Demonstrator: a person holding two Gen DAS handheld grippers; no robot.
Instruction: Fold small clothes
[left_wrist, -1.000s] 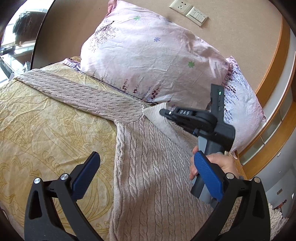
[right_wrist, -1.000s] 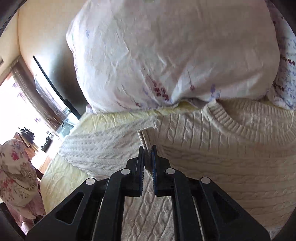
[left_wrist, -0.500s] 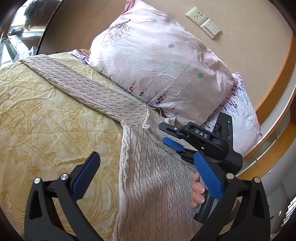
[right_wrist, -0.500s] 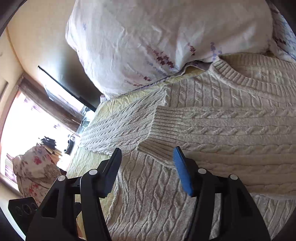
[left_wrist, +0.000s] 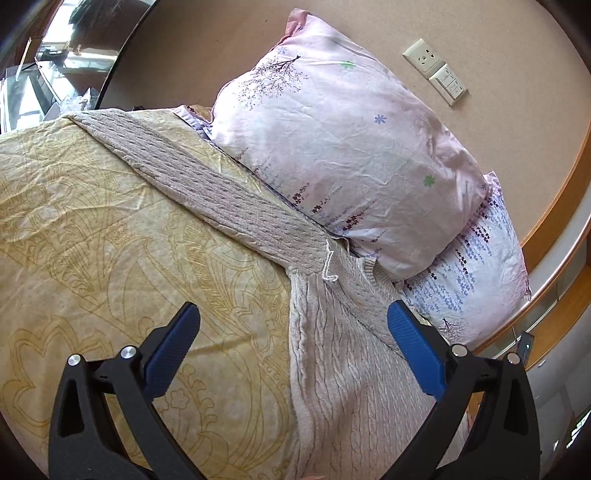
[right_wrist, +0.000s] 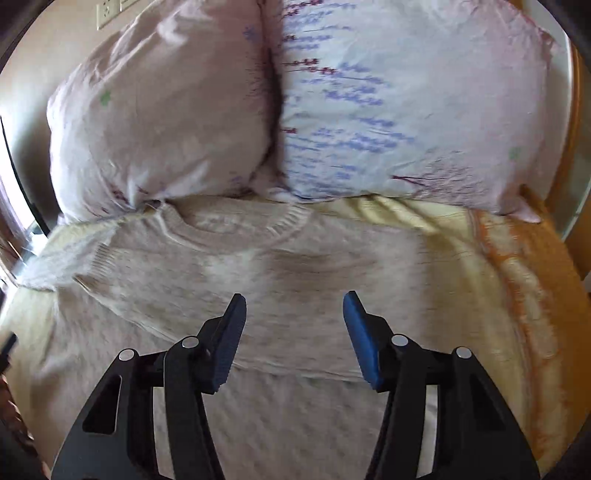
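A beige cable-knit sweater (left_wrist: 340, 369) lies flat on the yellow bedspread (left_wrist: 110, 258), collar toward the pillows. One sleeve (left_wrist: 207, 184) stretches out to the upper left; a loose white thread hangs at its shoulder. In the right wrist view the sweater (right_wrist: 258, 266) shows the other sleeve folded across the chest, blurred by motion. My left gripper (left_wrist: 291, 325) is open and empty, above the sweater's left edge. My right gripper (right_wrist: 293, 314) is open and empty, above the folded sleeve.
Two floral pillows (left_wrist: 351, 147) (right_wrist: 388, 110) lean on the headboard wall just behind the collar. A wall socket and switch (left_wrist: 436, 70) sit above them. A wooden bed frame edge (left_wrist: 546, 229) runs on the right. A window area lies far left.
My right gripper let go of the sleeve cuff, leaving it folded across the chest, opened and swung right. It has left the left wrist view. My left gripper stayed open.
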